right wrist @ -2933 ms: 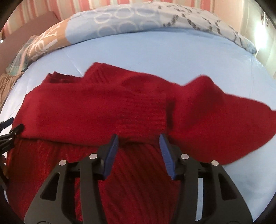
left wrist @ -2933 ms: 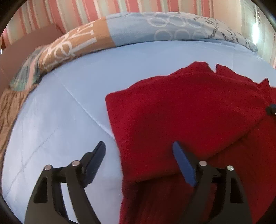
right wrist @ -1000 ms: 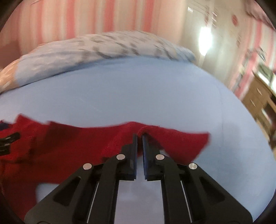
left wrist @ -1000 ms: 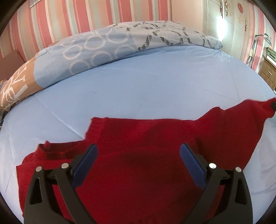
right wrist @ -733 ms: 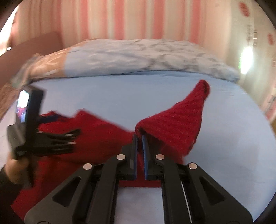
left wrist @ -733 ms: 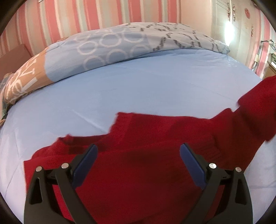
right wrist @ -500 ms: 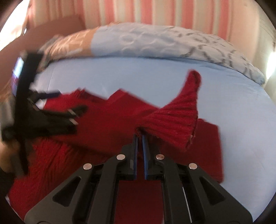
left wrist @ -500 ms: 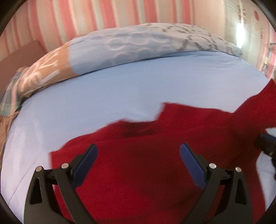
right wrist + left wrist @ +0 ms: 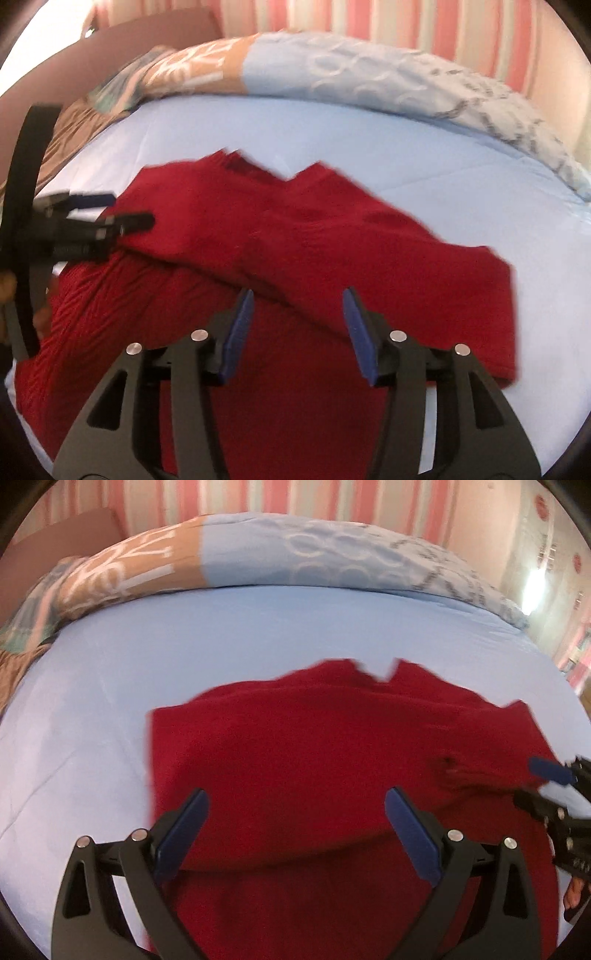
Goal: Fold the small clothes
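Red knit sweater (image 9: 295,236) lies sleeve-folded on our blue bed (image 9: 369,147); right claw (image 9: 297,328) just opened, dropping it, left claw (image 9: 295,827) wide, empty.

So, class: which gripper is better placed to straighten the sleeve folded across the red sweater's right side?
Probably right. The right gripper hangs over that sleeve; its jaws have just been opening, nothing pinched. The left gripper stands open over the sweater, further left.

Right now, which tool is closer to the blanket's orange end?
Left. The left tool hangs over the sweater's left side, toward the orange end. The right tool, jaws just opened with nothing between them, is over the sweater's right side, farther away.
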Available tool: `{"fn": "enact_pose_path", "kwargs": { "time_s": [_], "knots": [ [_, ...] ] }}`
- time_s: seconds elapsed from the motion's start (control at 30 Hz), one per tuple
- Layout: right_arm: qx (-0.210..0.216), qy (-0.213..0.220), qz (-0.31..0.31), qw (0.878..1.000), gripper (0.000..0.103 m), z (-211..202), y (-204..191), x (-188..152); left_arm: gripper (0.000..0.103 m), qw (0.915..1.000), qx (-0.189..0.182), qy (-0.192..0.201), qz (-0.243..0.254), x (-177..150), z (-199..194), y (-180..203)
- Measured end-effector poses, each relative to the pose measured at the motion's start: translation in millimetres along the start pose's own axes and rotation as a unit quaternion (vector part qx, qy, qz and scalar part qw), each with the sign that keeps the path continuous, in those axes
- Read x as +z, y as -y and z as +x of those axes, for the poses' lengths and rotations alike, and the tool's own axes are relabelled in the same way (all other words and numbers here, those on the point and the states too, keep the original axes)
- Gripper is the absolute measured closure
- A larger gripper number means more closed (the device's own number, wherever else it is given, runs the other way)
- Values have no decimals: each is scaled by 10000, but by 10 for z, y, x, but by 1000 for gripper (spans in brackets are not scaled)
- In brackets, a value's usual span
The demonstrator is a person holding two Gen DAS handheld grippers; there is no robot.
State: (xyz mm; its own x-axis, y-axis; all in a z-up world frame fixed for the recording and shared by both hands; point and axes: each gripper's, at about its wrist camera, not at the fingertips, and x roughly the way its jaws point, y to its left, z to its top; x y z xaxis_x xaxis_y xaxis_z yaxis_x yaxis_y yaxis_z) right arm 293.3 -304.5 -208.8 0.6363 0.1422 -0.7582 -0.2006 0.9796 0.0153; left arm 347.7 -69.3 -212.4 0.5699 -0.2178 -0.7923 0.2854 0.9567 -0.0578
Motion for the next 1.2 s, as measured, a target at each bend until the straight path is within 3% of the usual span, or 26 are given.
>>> {"fn": "enact_pose_path", "kwargs": {
  "time_s": [0.2, 0.4, 0.5, 0.53, 0.6, 0.67, 0.73, 0.8, 1.0, 1.07, 1.2],
  "knots": [
    [-712, 26, 649, 9953, 51, -231, 674, -211, 6, 9970, -604, 106, 477, 160, 74, 856],
    [-1141, -16, 1270, 9853, 51, -368, 1282, -513, 8, 9941, -845, -49, 678, 289, 300, 1296],
    [-1254, -1, 1464, 9812, 51, -396, 1454, -621, 32, 9926, -960, -264, 693, 249, 435, 1387],
    [-1272, 21, 1544, 9798, 51, -403, 1514, -655, 35, 9929, -912, -349, 686, 222, 484, 1407],
    [-1278, 41, 1615, 9786, 51, -403, 1559, -682, 37, 9931, -840, -386, 714, 171, 535, 1400],
    [-1303, 78, 1680, 9771, 51, -419, 1608, -716, 45, 9937, -733, -318, 789, 138, 542, 1396],
    [-1300, 81, 1722, 9764, 51, -411, 1613, -727, 69, 9936, -712, -268, 832, 131, 536, 1373],
    [-1288, 74, 1738, 9763, 51, -390, 1594, -714, 80, 9937, -737, -237, 815, 146, 513, 1334],
    [-1249, 118, 1594, 9792, 51, -369, 1440, -595, 85, 9934, -455, 265, 1015, 188, 192, 1158],
    [-1233, 195, 1513, 9806, 51, -399, 1346, -520, 85, 9912, -192, 542, 1192, 215, -47, 992],
    [-1075, 261, 1425, 9836, 51, -379, 1155, -357, 85, 9883, 208, 620, 1379, 233, -223, 570]
  ]
}}
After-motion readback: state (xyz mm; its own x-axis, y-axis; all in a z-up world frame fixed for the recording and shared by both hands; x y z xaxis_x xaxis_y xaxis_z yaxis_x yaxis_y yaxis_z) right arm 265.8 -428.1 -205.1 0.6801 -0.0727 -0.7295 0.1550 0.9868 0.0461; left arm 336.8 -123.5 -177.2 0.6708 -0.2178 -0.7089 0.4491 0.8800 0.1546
